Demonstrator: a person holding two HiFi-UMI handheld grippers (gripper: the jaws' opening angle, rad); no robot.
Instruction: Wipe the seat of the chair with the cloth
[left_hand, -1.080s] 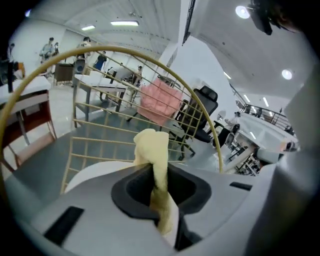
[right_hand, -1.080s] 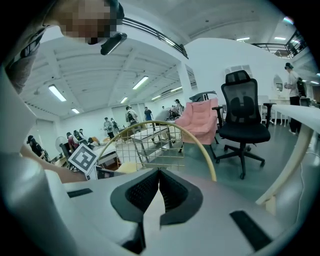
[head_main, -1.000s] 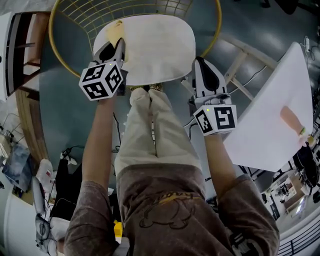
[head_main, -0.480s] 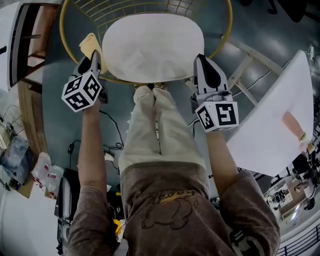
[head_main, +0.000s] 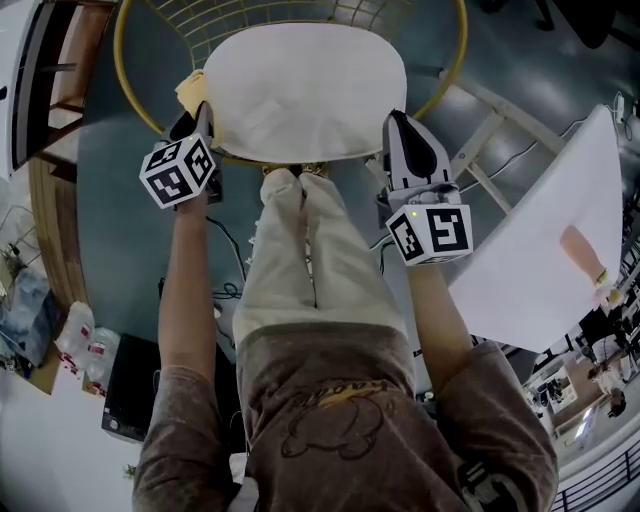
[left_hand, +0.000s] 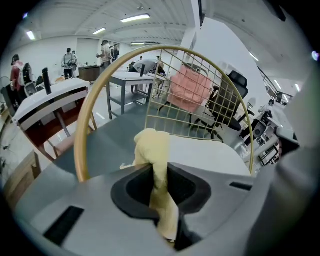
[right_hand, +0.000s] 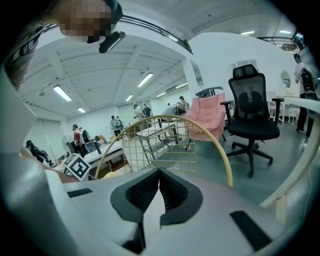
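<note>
1. The left gripper (head_main: 198, 118) is shut on the cloth (left_hand: 156, 160). The yellow fabric is pinched between the two jaws, and a bunched end sticks up just ahead of them.
2. The seat (head_main: 305, 85) is a pale oval pad. It lies ahead and to the right of the left gripper, and the cloth sits at its left edge; contact cannot be judged.
3. The gold rim (left_hand: 81, 150) curves up on the left of the cloth. The wire back (left_hand: 195, 107) stands beyond the seat.
4. The right gripper (head_main: 402, 125) has its jaws together with nothing between them. It sits just off the seat's right front edge, so the seat lies to its left.
5. The person's legs (head_main: 300, 250) hang between the two grippers.
</note>
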